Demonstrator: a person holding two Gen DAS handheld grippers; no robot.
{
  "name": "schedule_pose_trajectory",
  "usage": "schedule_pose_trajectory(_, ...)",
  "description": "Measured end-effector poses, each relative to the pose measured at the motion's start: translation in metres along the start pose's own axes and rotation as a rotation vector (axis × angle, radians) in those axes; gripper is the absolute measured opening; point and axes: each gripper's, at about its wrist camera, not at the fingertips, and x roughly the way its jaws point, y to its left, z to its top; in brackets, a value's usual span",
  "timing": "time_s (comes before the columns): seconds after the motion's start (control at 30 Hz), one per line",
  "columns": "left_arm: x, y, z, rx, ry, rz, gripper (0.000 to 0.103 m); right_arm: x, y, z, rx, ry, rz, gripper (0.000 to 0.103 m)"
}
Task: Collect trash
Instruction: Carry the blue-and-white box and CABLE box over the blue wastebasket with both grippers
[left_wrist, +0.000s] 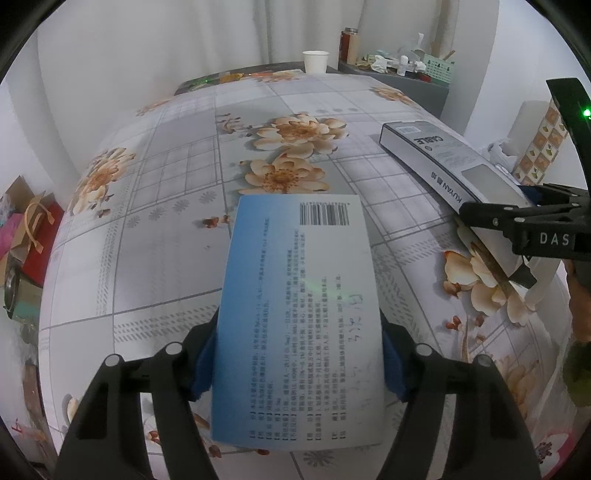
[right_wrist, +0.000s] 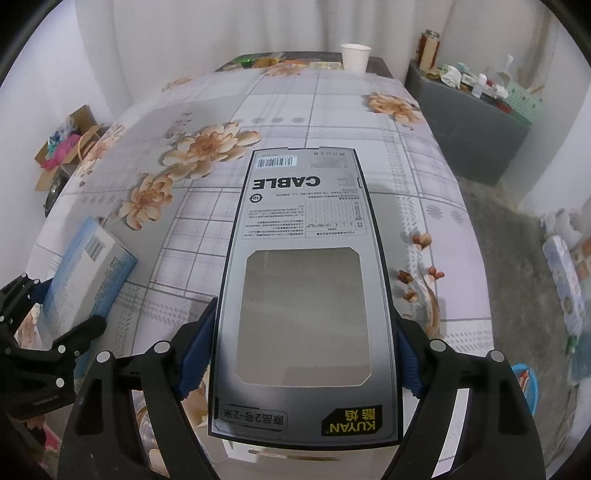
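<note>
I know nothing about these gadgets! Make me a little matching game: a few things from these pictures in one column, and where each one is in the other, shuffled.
Things:
1. blue medicine box
2. grey CABLE box
3. white paper cup
4. green basket

Places:
A. standing at the far edge of the table
B. clamped in the right gripper
C. on the dark side cabinet beyond the table
D. clamped in the left gripper

Pairs: 1-D, 2-B, 3-A, 4-C
</note>
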Motion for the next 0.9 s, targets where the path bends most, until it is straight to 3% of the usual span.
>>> schedule_pose_trajectory(0.57,-0.022,0.0,0.001,0.012,-0.061,0.037,0.069,-0.021,-0.001,-0.003,0.016,-0.04,0.029,0.077)
schedule_pose_trajectory(0.9,-0.047,-0.011,0.01,0.008,-0.12,-0.015,0.069,-0.057,-0.017,-0.016,0.142,-0.101,0.114,0.077)
